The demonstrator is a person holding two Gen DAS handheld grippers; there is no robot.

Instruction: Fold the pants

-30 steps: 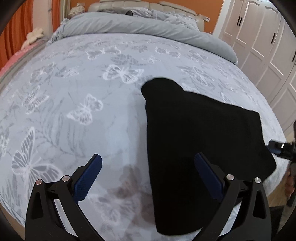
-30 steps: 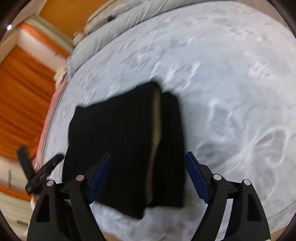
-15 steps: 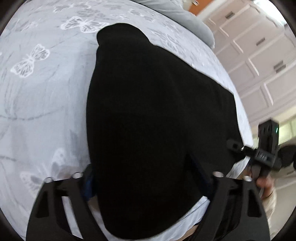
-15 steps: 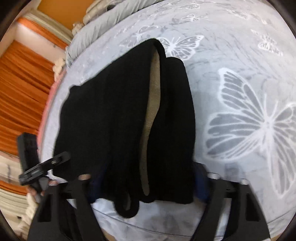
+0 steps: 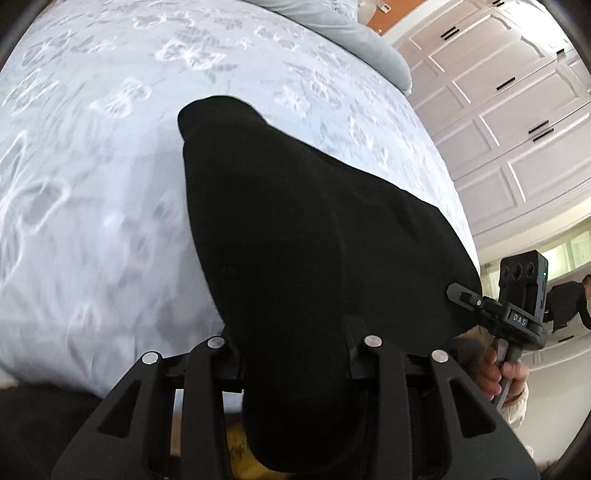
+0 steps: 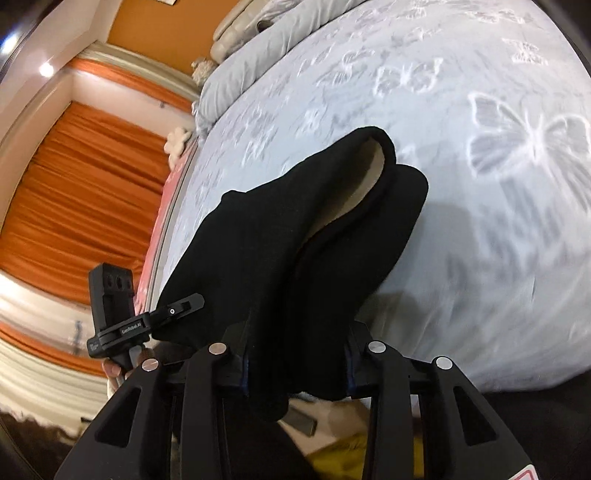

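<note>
The folded black pants [image 5: 295, 240] lie on the bed's near edge; a beige lining shows at the far fold in the right wrist view [image 6: 288, 266]. My left gripper [image 5: 295, 354] is shut on the pants' near left end, its fingertips hidden in the cloth. My right gripper [image 6: 295, 354] is shut on the near right end, with the cloth bunched between its jaws. The near edge is lifted off the bedspread. Each gripper shows in the other's view: the right one [image 5: 465, 295] and the left one [image 6: 184, 304].
The bed has a grey butterfly-print spread [image 5: 92, 184] with a grey duvet [image 5: 351, 33] at its head. White wardrobe doors [image 5: 517, 110] stand to the right, orange curtains [image 6: 74, 203] to the left. A person [image 5: 569, 302] bends over in the background.
Both grippers moved in from open above the pants and closed on the near edge. The near edge has risen off the bed toward the cameras.
</note>
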